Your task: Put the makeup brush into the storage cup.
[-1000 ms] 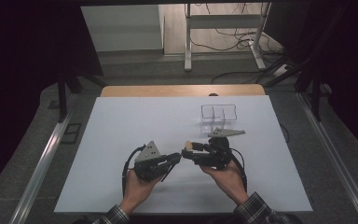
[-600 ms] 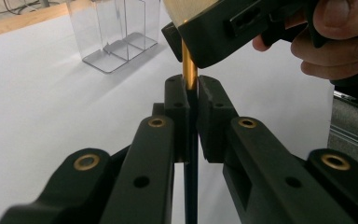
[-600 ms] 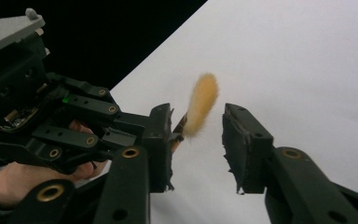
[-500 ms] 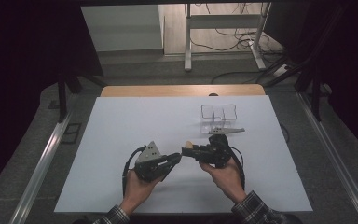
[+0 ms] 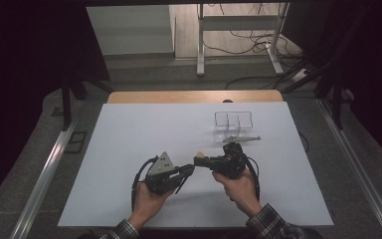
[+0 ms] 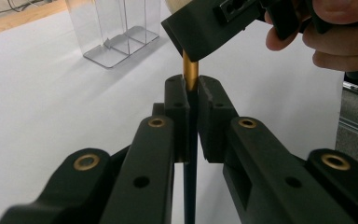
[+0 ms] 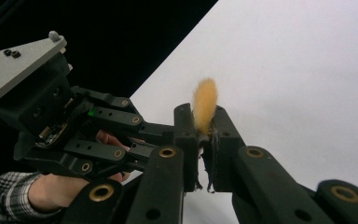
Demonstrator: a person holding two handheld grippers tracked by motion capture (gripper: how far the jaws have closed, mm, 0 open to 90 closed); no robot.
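Brush [image 7: 204, 108], probably makeup, now clamped by both the just-closed right claw [image 7: 204, 122] and left claw [image 6: 191, 91].

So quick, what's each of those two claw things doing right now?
Left gripper: shut on the brush handle.
Right gripper: jaws just closed, shut on the brush's bristle end.

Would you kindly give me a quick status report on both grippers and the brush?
Left gripper shut on brush handle. Right gripper, jaws just closed, shut on brush at its bristle end. Nothing in the way; clear organizer stands apart.
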